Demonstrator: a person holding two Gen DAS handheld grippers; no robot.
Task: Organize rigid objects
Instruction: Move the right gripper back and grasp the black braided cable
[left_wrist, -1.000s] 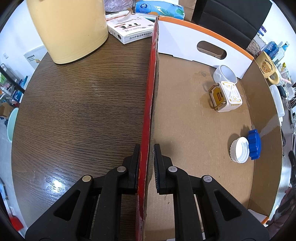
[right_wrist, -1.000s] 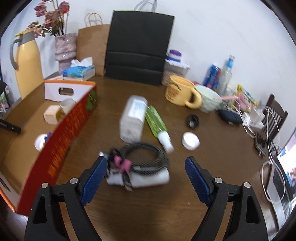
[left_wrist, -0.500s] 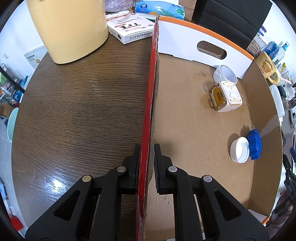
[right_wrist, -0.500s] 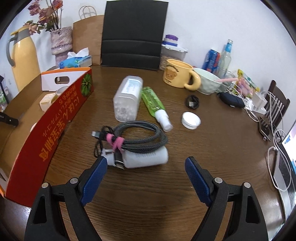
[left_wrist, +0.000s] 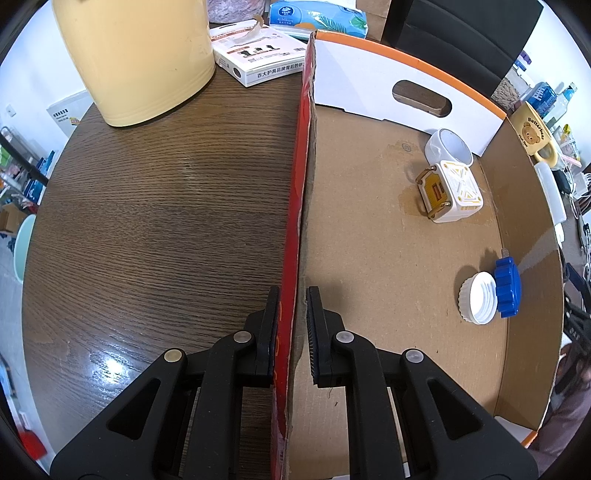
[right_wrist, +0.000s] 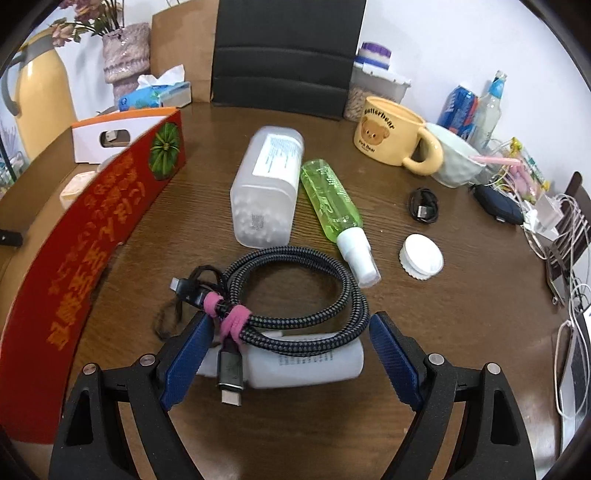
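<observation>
On the far left of the dark wooden worktop (left_wrist: 155, 206) stands a yellow jug (left_wrist: 136, 55), with a white printed box (left_wrist: 258, 55) lying just to its right. The left hand-held gripper (left_wrist: 290, 325) straddles the red wall of the cardboard box (left_wrist: 369, 229); its outer finger touches the wall, a slim gap remains at the inner one, so whether it truly pinches I cannot tell. Inside the box, toward the far right corner, a white cup (left_wrist: 448, 146) touches a white-and-gold cube (left_wrist: 448, 192); nearer, a white cap (left_wrist: 478, 297) and a blue cap (left_wrist: 508, 288) lie together against the right wall. In the right wrist view, the right hand-held gripper (right_wrist: 284, 354) is spread wide around a white bottle (right_wrist: 295, 363) lying on its side, with a coiled braided cable (right_wrist: 291, 295) resting on top of it. Beyond lie a translucent container (right_wrist: 267, 188) and a green spray bottle (right_wrist: 334, 206) side by side, then a white lid (right_wrist: 423, 256), a small black cable (right_wrist: 423, 205) and a yellow mug (right_wrist: 393, 138) farther right.
</observation>
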